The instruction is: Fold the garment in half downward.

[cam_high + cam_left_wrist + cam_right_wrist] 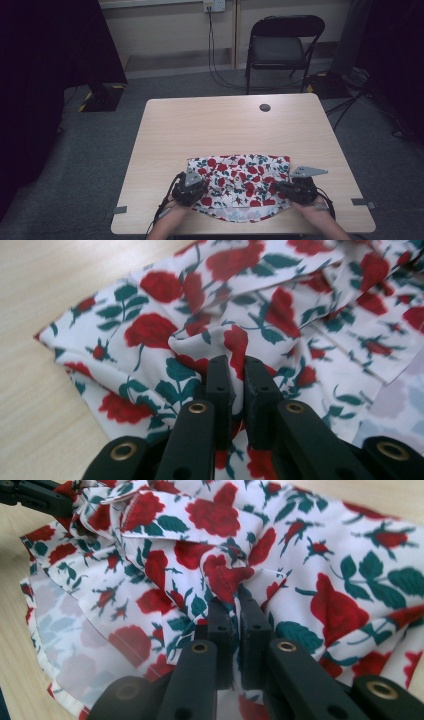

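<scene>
A: The fingers (220, 385) of the left gripper (239, 371) are clamping a raised pleat of the rose-print garment (280, 310), with the jaws standing nearly together and only the pinched cloth running between them. Is the other side matching?

B: Confirmed. The right gripper (239, 597) is pinching a bunched fold of the same garment, its jaws pressing together on a stitched edge.

A: Where is the garment lying relative to the table (210, 125)?

B: It is lying flat on the table's near half, roughly centred across its width. Its near hem is hanging slightly past the table's near edge.

A: And the grippers relative to the garment?

B: In the high view, the left gripper (191, 186) is gripping near the garment's (240, 182) near left corner; the right gripper (296, 189) is gripping at its near right edge. Both hands are entering from the table's near edge.

A: Anything else on the table?

B: A dark round grommet (265, 107) is sitting near the table's far edge, well apart from the garment.
</scene>
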